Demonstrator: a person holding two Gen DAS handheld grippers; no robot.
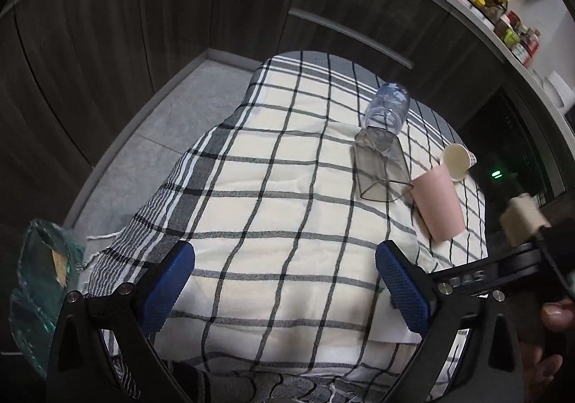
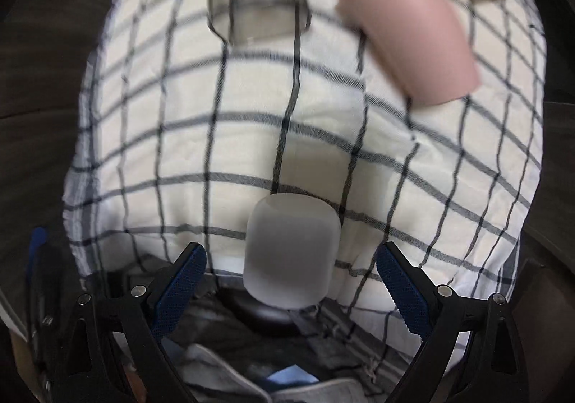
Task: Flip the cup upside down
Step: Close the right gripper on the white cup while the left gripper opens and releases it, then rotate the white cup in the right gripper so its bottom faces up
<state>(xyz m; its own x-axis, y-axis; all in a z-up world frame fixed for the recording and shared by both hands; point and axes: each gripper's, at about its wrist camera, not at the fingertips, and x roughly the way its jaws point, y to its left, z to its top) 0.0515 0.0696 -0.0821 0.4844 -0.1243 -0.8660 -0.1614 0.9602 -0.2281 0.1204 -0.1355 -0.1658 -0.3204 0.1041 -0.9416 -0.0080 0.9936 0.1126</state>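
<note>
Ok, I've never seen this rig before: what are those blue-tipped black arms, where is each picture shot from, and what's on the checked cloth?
They are handheld two-finger grippers, one per hand, each carrying a fisheye camera that looks out along its fingers. The left gripper is open over bare checked cloth. The right gripper is open too, with a frosted cup between its fingers, apparently not clamped. Further off are a pink cup, a cream paper cup, a clear glass and a plastic bottle. Nothing is held.
</note>
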